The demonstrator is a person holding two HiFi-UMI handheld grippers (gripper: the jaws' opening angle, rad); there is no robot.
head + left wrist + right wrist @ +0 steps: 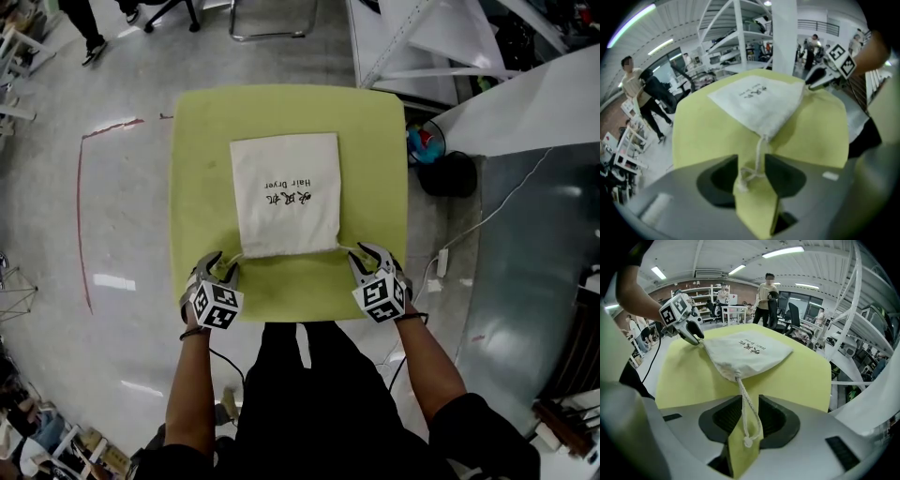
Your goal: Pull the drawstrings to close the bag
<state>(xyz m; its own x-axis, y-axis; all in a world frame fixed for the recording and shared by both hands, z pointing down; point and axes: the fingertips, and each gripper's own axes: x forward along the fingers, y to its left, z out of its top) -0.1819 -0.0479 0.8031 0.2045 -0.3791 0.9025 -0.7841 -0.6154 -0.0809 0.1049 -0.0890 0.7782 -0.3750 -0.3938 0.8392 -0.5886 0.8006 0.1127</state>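
Left gripper [223, 264] straddles the left drawstring [759, 154] with spread jaws, right gripper [364, 259] likewise the right drawstring [746, 408]; bag [286, 192] lies just ahead, between them

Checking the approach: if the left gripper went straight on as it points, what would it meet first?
The drawstring knot lying between its open fingers; beyond that, probably the yellow table.

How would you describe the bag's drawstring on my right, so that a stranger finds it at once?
A white cloth bag lies on the yellow-green table. From its near right corner the right drawstring runs between the open jaws of the right gripper. It is a tidy twisted loop with one small knot; the left drawstring ends in a tangled bunch.
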